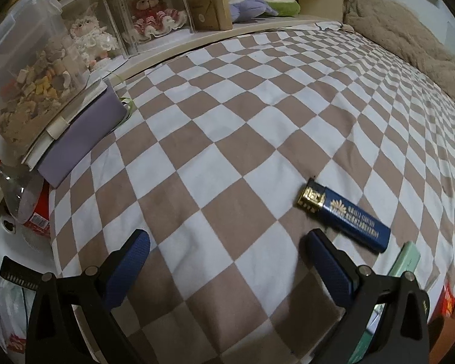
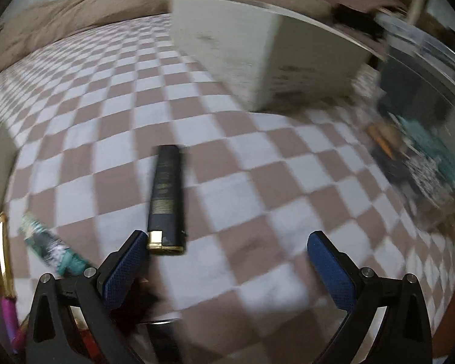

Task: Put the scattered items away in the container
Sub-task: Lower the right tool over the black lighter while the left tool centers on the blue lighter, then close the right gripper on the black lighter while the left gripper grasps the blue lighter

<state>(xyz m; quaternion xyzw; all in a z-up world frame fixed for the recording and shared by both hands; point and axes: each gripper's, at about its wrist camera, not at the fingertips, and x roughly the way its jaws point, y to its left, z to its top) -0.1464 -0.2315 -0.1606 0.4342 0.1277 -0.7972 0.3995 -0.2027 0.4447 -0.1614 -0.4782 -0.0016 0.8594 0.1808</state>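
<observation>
Lighter: blue lighter (image 1: 345, 216) with a gold cap lies flat on the checkered bedsheet (image 1: 227, 115), lower right of the left wrist view; in the right wrist view the same lighter (image 2: 166, 198) sits at centre, gold end just beside the left blue pad.
Left gripper: left gripper (image 1: 227, 242) spread wide, nothing between its blue pads (image 1: 329, 259); the lighter lies just beyond the right pad, apart from it.
Right gripper: right gripper (image 2: 227, 245) also spread wide, holding nothing; this view is motion-blurred.
Mint item: pale green flat object (image 1: 405, 259) at the lower right of the left wrist view, partly hidden behind the gripper.
Teal item: blurred teal-and-black packet (image 2: 53, 247) at lower left of the right wrist view.
Container: clear plastic bin (image 2: 421, 115) at right edge, holding mixed items, blurred.
White box: pale box (image 2: 257, 54) upper centre on the sheet.
Surroundings: clear tub of snacks (image 1: 30, 75) upper left, on a purple book (image 1: 85, 139); dolls in clear cases (image 1: 154, 15) on the shelf behind.
</observation>
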